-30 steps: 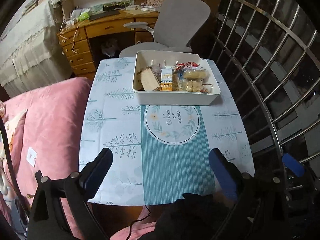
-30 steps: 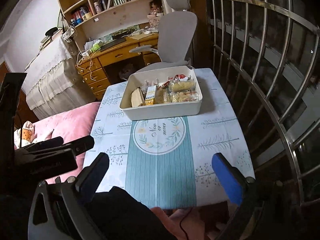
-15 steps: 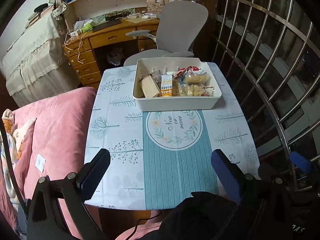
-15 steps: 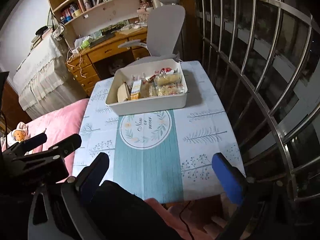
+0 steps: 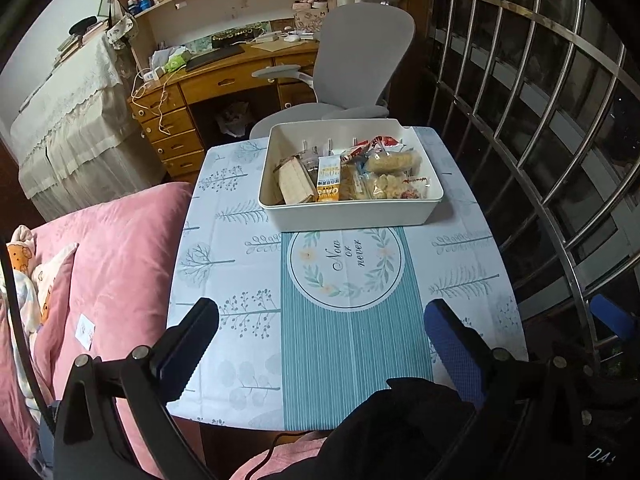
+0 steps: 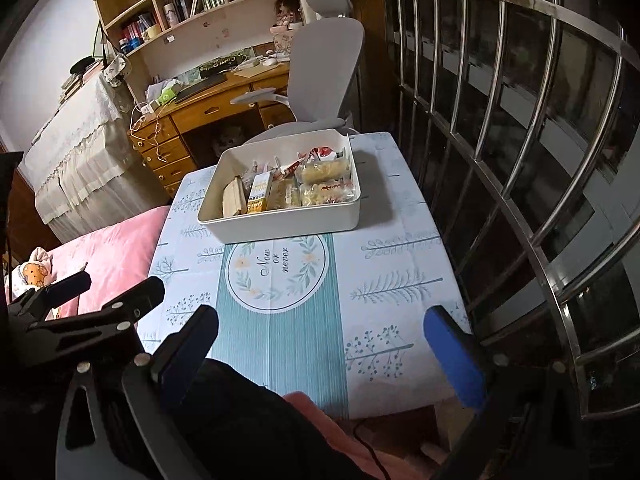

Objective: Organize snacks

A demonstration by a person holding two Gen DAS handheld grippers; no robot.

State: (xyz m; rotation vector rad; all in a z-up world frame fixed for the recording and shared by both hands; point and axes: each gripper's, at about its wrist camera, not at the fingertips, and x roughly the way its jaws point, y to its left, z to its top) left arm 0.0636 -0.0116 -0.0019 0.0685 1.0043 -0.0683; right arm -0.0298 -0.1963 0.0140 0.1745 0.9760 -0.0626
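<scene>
A white rectangular bin [image 5: 352, 213] stands at the far side of a small table [image 5: 224, 264] with a blue-and-white tree-print cloth; it also shows in the right wrist view [image 6: 280, 225]. It holds several wrapped snacks [image 5: 352, 178], among them an orange-and-white packet [image 5: 329, 184] and a tan box [image 5: 295, 187]. My left gripper [image 5: 320, 316] is open and empty, above the table's near edge. My right gripper [image 6: 318, 322] is open and empty, also near the front edge. The left gripper's black fingers [image 6: 132, 300] show at the left in the right wrist view.
A grey office chair [image 5: 352, 60] stands behind the table, before a wooden desk [image 5: 224, 80] with bookshelves. A pink bed cover [image 5: 100, 272] lies to the left. Metal window bars [image 5: 560, 140] run along the right side.
Both grippers have pulled back and tilted up, so more of the room above the table is in view. The bin and snacks have not moved. Both stay open.
</scene>
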